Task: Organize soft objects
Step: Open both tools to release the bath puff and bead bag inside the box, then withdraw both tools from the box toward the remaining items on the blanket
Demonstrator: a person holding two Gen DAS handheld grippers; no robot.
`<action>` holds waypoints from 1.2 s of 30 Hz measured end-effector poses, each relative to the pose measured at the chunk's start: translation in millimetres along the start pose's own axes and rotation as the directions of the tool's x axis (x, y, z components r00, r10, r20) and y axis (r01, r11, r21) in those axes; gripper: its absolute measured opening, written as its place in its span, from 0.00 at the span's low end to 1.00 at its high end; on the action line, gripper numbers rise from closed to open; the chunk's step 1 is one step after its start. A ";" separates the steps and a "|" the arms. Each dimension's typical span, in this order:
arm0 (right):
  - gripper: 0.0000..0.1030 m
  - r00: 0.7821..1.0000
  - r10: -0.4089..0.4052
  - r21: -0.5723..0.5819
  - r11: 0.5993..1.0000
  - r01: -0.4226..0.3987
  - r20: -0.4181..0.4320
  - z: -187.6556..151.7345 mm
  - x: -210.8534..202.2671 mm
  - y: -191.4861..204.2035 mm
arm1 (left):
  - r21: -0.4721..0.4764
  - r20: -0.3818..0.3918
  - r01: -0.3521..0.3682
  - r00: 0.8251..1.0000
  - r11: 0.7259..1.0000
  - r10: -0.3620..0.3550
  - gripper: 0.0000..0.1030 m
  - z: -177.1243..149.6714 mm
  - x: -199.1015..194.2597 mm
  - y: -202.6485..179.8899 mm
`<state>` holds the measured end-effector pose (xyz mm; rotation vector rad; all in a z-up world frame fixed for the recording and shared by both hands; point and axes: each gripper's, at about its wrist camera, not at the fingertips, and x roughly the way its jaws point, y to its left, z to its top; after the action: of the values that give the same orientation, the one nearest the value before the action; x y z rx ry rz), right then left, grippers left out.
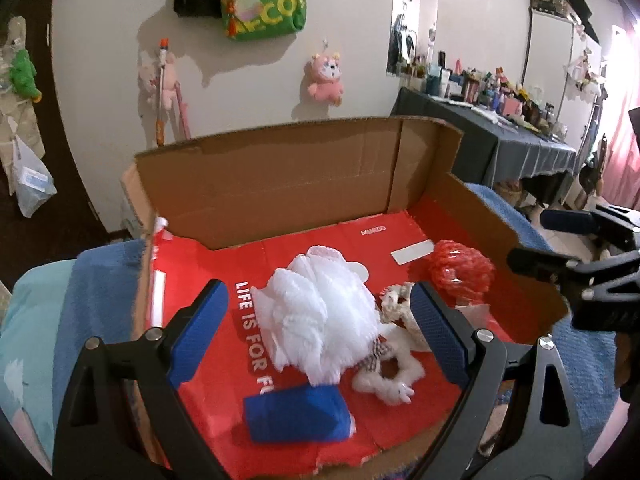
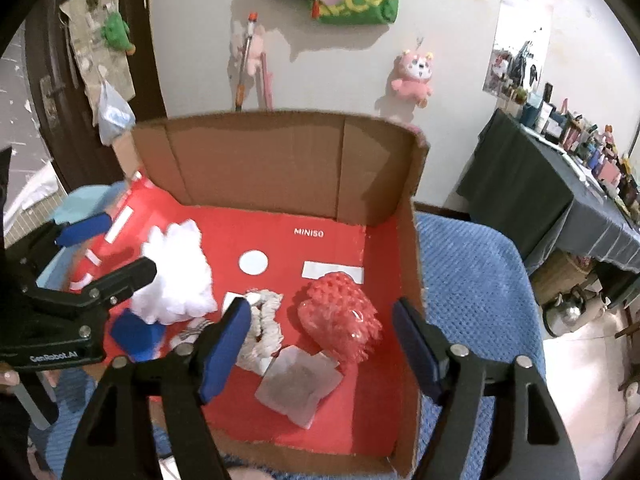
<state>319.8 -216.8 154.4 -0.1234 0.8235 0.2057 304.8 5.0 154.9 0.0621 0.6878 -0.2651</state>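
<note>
An open cardboard box (image 1: pixel 280 184) with a red floor (image 2: pixel 340 240) holds the soft things. A white mesh pouf (image 1: pixel 316 312) lies in the middle, with a blue folded cloth (image 1: pixel 296 412) in front of it and a white fluffy scrunchie (image 1: pixel 400 380) to its right. A red mesh pouf (image 2: pixel 340 320) sits toward the right wall, beside a white knitted piece (image 2: pixel 266 332) and a pale flat sachet (image 2: pixel 300 384). My left gripper (image 1: pixel 316 286) hovers open above the white pouf. Over the red pouf my right gripper (image 2: pixel 320 304) is open too. Neither holds anything.
The box rests on a blue blanket (image 2: pixel 472 280) over a bed. A dark-clothed table (image 1: pixel 520 148) crowded with small items stands at the right, with a kettle (image 2: pixel 564 312) on the floor nearby. A pink plush (image 1: pixel 324 76) and a green bag (image 1: pixel 272 0) hang on the wall behind.
</note>
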 end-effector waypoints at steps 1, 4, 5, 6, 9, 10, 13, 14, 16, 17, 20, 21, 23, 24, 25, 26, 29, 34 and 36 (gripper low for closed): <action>0.77 1.000 -0.002 0.002 1.000 0.002 0.016 -1.5 -7.3 -0.1 | -0.005 0.012 0.001 1.000 1.000 -0.001 0.90 -2.1 -7.7 -0.4; 0.80 0.997 0.004 0.007 1.000 -0.005 0.073 -10.1 -35.8 1.3 | -0.025 0.053 -0.002 0.999 1.000 0.004 0.90 -9.6 -32.2 -0.8; 0.83 0.996 0.004 0.006 1.000 -0.005 0.090 -13.2 -44.4 2.0 | -0.032 0.067 -0.006 0.998 0.999 0.008 0.90 -12.2 -40.0 -1.0; 0.84 0.994 0.005 0.004 1.000 -0.006 0.111 -17.2 -53.8 2.6 | -0.039 0.086 -0.013 0.996 0.999 0.016 0.90 -16.0 -50.0 -1.7; 0.92 0.987 0.007 0.005 1.000 -0.008 0.162 -31.4 -77.4 4.6 | -0.046 0.129 -0.029 0.991 0.999 0.034 0.93 -27.0 -76.0 -4.5; 0.92 0.984 0.006 0.005 1.000 -0.008 0.177 -37.0 -84.0 5.4 | -0.047 0.144 -0.035 0.989 0.998 0.042 0.94 -31.6 -86.2 -6.8; 0.98 0.976 0.009 0.008 1.000 -0.011 0.218 -57.0 -104.7 8.3 | -0.048 0.179 -0.045 0.982 0.998 0.053 0.95 -44.5 -110.9 -12.4; 0.99 0.973 0.011 0.006 1.000 -0.012 0.232 -65.8 -112.2 10.0 | -0.051 0.189 -0.050 0.980 0.997 0.058 0.96 -49.6 -118.4 -13.6; 1.00 0.966 0.005 0.007 1.000 -0.007 0.258 -80.2 -122.6 12.8 | -0.051 0.209 -0.057 0.976 0.997 0.067 0.96 -60.4 -131.6 -17.9; 1.00 0.964 0.005 0.009 1.000 -0.007 0.266 -86.9 -126.6 13.3 | -0.046 0.218 -0.065 0.973 0.997 0.074 0.97 -67.0 -137.5 -21.0; 1.00 0.959 0.023 0.027 0.999 -0.032 0.284 -110.3 -134.8 16.4 | -0.052 0.238 -0.080 0.967 0.995 0.090 0.97 -88.0 -150.7 -29.1; 1.00 0.958 0.027 0.033 0.999 -0.038 0.286 -116.3 -135.8 17.0 | -0.053 0.240 -0.070 0.967 0.996 0.081 0.97 -93.6 -152.5 -31.0; 1.00 0.957 0.032 0.045 0.998 -0.047 0.288 -130.4 -136.2 19.6 | -0.061 0.239 -0.050 0.969 0.997 0.063 0.98 -107.5 -156.5 -36.1; 1.00 0.957 0.034 0.043 0.998 -0.048 0.288 -136.4 -136.0 21.1 | -0.064 0.241 -0.051 0.968 0.997 0.065 0.98 -115.2 -157.6 -38.6; 1.00 0.957 0.035 0.039 0.998 -0.048 0.288 -143.2 -133.9 23.5 | -0.065 0.243 -0.063 0.967 0.996 0.077 0.98 -121.1 -157.7 -41.5; 1.00 0.957 0.024 0.040 0.999 -0.037 0.288 -149.0 -132.3 25.7 | -0.064 0.245 -0.075 0.966 0.995 0.088 0.98 -127.9 -158.2 -43.8; 1.00 0.958 -0.004 0.028 1.000 -0.005 0.287 -165.2 -124.6 32.7 | -0.051 0.246 -0.090 0.964 0.995 0.100 0.98 -144.9 -157.1 -49.9; 1.00 0.958 0.001 0.050 0.999 -0.016 0.285 -192.9 -108.5 37.6 | -0.041 0.242 -0.091 0.965 0.995 0.098 0.98 -171.3 -153.4 -58.3; 1.00 0.960 0.017 0.081 0.996 -0.041 0.280 -203.6 -101.0 36.7 | -0.036 0.237 -0.100 0.966 0.994 0.106 0.98 -181.1 -150.7 -59.8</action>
<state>99.2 -232.9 90.7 0.0001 0.5519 0.2093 65.5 6.7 112.5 0.0422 0.4460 -0.1611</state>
